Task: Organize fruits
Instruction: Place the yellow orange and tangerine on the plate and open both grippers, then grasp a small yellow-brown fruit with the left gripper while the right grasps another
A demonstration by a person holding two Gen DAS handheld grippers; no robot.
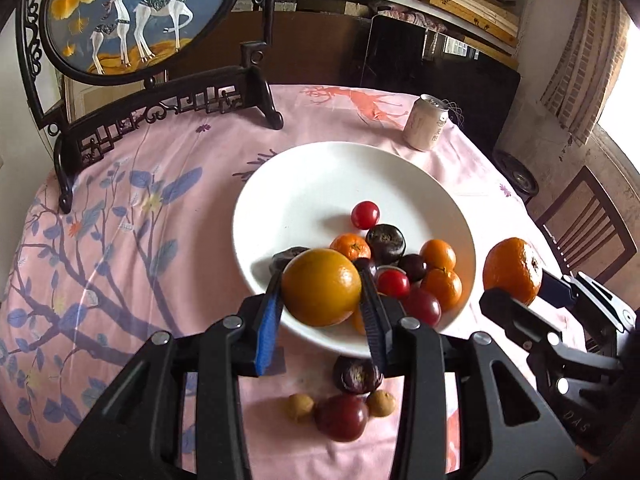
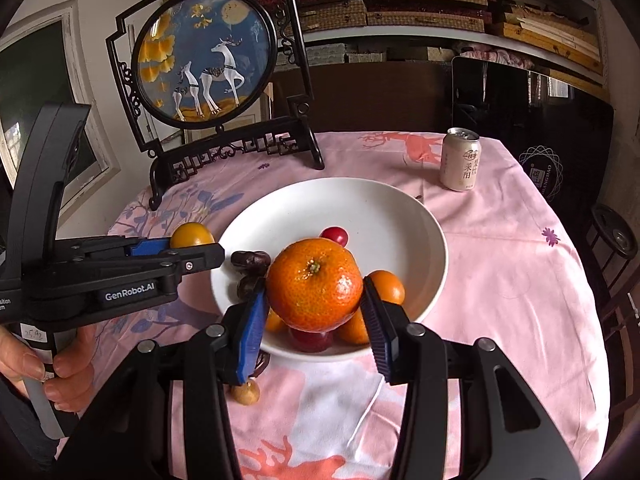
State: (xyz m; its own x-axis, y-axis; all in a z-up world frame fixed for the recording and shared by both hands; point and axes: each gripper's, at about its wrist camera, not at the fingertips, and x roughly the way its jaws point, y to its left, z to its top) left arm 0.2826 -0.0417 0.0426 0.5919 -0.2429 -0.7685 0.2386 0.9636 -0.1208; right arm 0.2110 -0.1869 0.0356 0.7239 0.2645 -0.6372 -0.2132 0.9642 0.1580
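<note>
A: Holding fruit in both tools at once, above the white plate (image 1: 304, 168). The left gripper (image 1: 322, 292) is clamped on a smooth yellow-orange fruit (image 1: 321, 286), its pads pressed to either side. The right gripper (image 2: 316, 300) is clamped on a mandarin (image 2: 314, 284), stem end facing the camera.

B: Where does the rest sit?

A: Small mandarins (image 1: 440, 256), red cherry tomatoes (image 1: 365, 214) and dark plums (image 1: 386, 240) are heaped on the near side of the plate. On the pink cloth (image 1: 160, 240), just off the rim, lie a dark plum (image 1: 357, 374), a red one (image 1: 342, 416) and two small brown fruits (image 1: 299, 407).

B: So how would you set these two down well?

A: I'd carry each over the bare far half of the plate, not over the heap. Round fruit dropped on round fruit rolls, and the heap already crowds the near rim. Lower until the fruit touches the plate, then part the jaws slowly.

B: Both together?

A: One at a time, I think, so the tools don't knock each other. Keep well clear of the can (image 2: 460, 160) and the framed deer screen (image 2: 204, 56).
</note>
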